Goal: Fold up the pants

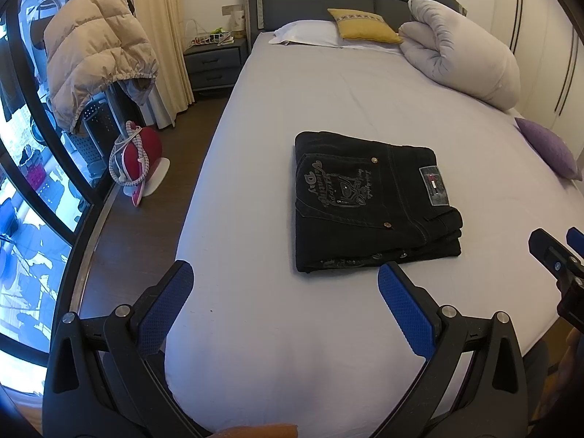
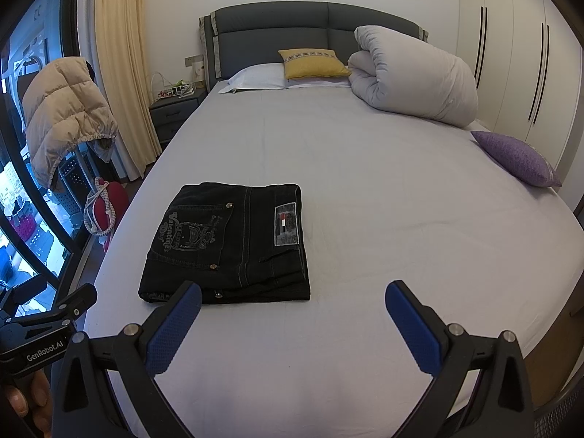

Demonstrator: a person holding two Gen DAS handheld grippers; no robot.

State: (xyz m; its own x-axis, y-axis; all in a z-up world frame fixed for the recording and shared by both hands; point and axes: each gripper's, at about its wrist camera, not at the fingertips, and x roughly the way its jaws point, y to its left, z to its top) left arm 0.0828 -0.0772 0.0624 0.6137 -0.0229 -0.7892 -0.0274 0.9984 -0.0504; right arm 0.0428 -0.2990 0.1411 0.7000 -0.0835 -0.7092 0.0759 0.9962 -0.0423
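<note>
A bed (image 1: 328,328) with a pale lilac sheet fills most of both views, its dark grey headboard (image 2: 292,33) at the top against a cream wall. White wardrobe doors (image 2: 511,73) run down the right edge. A cream curtain (image 2: 120,73) hangs at upper left, beside a dark-framed window (image 1: 22,200) on the far left. Dark wood floor (image 1: 146,219) shows between window and bed.

Counted: one white pillow (image 2: 259,78), one yellow cushion (image 2: 314,62), one purple cushion (image 2: 514,158), one rolled white duvet (image 2: 416,76), one grey nightstand (image 1: 213,62) with a wire basket on it, one beige puffer jacket (image 1: 95,51) draped at the left, one red iron (image 1: 137,160) on the floor, and two grippers.

The pants (image 2: 230,244) are black denim, folded into a compact, near-square stack lying flat on the sheet. In the right wrist view they sit left of centre; in the left wrist view, right of centre. On top shows a back pocket with pale embroidered lettering and a crest, metal rivets at the pocket corners, light stitching, and a grey waistband patch with a small red, white and blue mark. Layer edges and a button show along the near side.

The left gripper (image 1: 284,284) hovers at the lower frame, jaws spread wide and empty, its right tip just short of the stack's near edge. The right gripper (image 2: 292,301) also hangs with jaws released, holding nothing, its left tip overlapping the stack's near edge in the picture; contact cannot be told.
</note>
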